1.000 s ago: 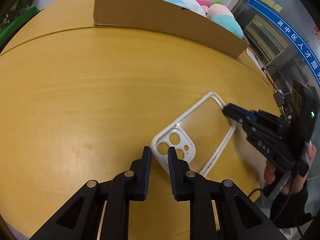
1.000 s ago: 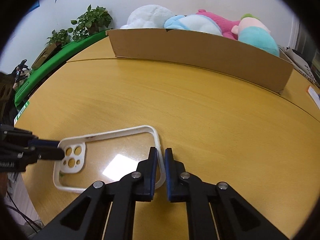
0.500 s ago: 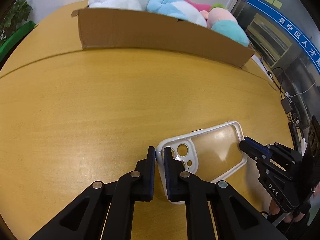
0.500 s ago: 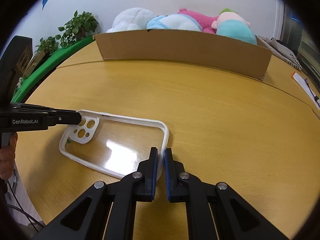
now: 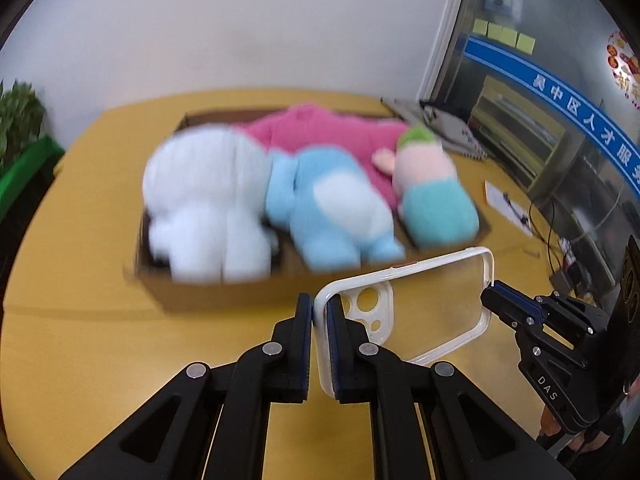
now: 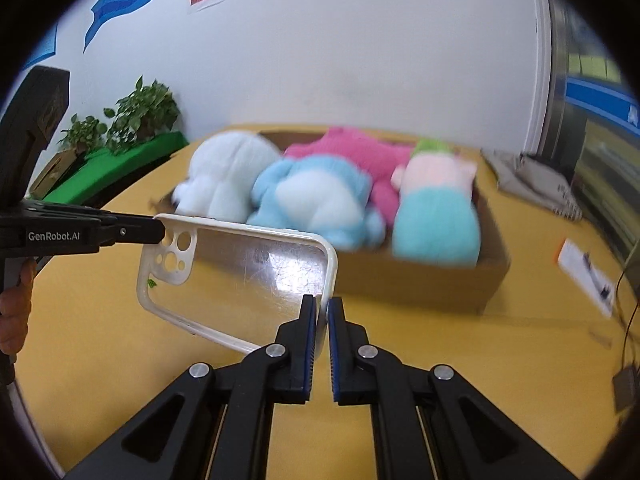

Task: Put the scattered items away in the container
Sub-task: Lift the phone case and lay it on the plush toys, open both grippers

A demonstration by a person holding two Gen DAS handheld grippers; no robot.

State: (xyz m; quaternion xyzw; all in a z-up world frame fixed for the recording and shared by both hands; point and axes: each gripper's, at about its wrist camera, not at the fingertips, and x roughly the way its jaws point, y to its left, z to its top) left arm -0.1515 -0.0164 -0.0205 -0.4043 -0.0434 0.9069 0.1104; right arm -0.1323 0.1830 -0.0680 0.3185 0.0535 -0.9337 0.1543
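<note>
Clear phone case [image 5: 420, 304] is clamped at both ends by my left tool [image 5: 319, 312] and right tool [image 6: 322, 312]; I should keep it level toward the far cardboard box [image 6: 420, 280].

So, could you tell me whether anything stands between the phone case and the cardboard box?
No. The phone case, gripped at both ends, hangs before the cardboard box. Inside, plush toys leave little room.
</note>
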